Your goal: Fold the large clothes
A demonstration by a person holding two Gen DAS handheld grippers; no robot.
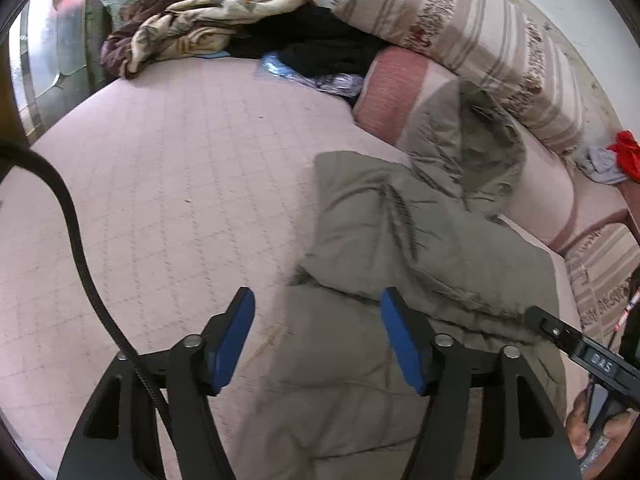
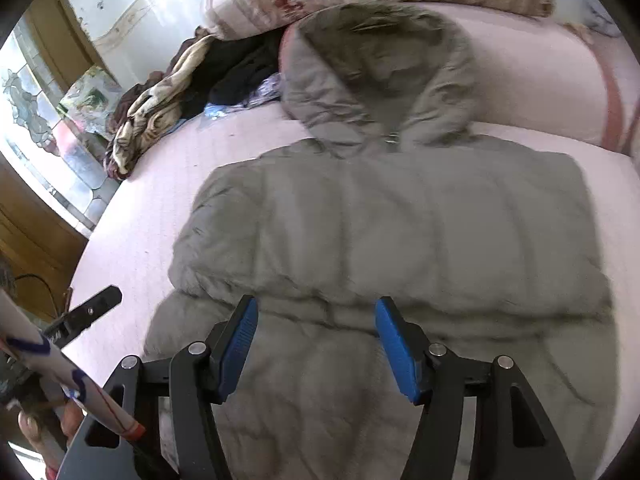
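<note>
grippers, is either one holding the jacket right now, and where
Nothing is held. Left gripper and right gripper are both open above the grey jacket.

This is a bedroom in a lived-in home: a bed (image 1: 168, 184) with a pale pink quilted cover fills both views. At the head of the bed, striped pink-and-cream pillows (image 1: 472, 36) lean against a white wall, and beside them in the far corner lies a crumpled brown-and-cream blanket (image 1: 188, 28) with dark clothes (image 1: 316, 40) heaped next to it. Beyond the bed's far side stands a wooden door with patterned glass (image 2: 28, 108).
</note>
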